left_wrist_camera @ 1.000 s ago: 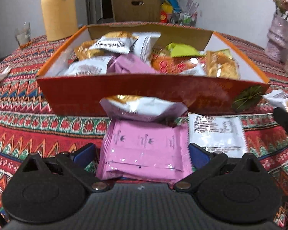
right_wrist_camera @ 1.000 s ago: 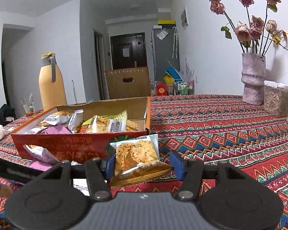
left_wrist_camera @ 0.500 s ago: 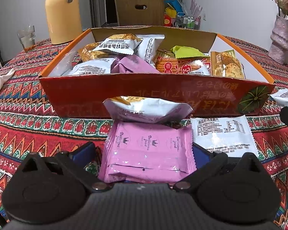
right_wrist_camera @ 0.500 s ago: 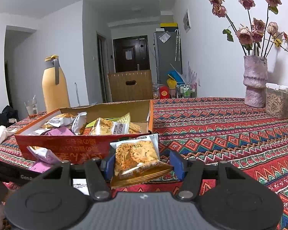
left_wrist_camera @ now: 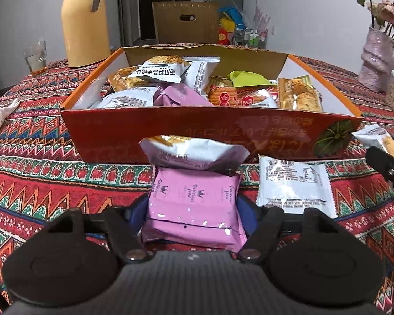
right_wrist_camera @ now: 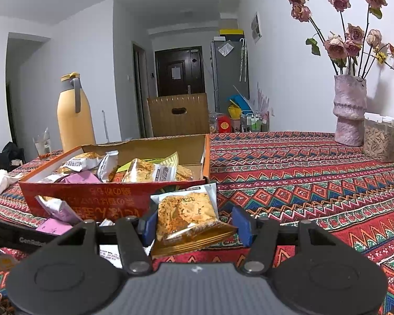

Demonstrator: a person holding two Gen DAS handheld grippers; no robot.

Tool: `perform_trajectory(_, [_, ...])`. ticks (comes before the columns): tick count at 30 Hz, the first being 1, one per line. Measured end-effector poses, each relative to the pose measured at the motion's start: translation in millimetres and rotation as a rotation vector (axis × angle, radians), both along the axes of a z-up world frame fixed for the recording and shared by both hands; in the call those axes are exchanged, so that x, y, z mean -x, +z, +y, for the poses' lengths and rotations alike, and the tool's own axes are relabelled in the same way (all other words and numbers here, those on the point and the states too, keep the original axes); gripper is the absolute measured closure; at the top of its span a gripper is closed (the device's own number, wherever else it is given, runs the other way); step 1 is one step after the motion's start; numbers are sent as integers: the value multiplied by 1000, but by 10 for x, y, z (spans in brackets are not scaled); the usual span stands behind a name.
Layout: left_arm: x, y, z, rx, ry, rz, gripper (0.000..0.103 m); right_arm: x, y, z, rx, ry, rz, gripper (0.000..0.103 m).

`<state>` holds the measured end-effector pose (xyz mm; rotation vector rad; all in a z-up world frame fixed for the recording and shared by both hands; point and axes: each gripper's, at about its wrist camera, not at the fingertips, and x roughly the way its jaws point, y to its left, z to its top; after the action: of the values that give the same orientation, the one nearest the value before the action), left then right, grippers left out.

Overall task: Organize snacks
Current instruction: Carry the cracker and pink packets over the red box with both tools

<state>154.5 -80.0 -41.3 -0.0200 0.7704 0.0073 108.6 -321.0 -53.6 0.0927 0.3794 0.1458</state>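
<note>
Pink packet (left_wrist_camera: 194, 207), orange-rimmed red box (left_wrist_camera: 210, 128), red zigzag-patterned tablecloth (left_wrist_camera: 52, 183)

Snack box (left_wrist_camera: 210, 128) on tablecloth (left_wrist_camera: 52, 178), loose packets (left_wrist_camera: 194, 204) before it, jug (left_wrist_camera: 84, 23) behind left, vase (left_wrist_camera: 375, 60) right

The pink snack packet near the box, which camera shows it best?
The left wrist view: the flat pink plastic snack packet fills the foreground, its printed face readable, between the closing fingers of the left gripper. The right wrist view catches only a pink corner beside the red cardboard box.
</note>
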Motion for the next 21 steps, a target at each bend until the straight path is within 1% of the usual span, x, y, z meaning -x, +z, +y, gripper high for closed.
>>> perform_trajectory(5, [103,76,52,21,-18,-37,32,-3,9,33,13,7,-7,45])
perform_trajectory(11, [262,267,135,42,-48,-102,32,53,39,162,80,33,-14,45])
perform_trajectory(16, [349,448,235,70,-48,-161,32,181,194,235,53,53,-60,45])
perform_trajectory(21, [393,635,316,78,-48,-221,32,217,358,350,52,74,-103,45])
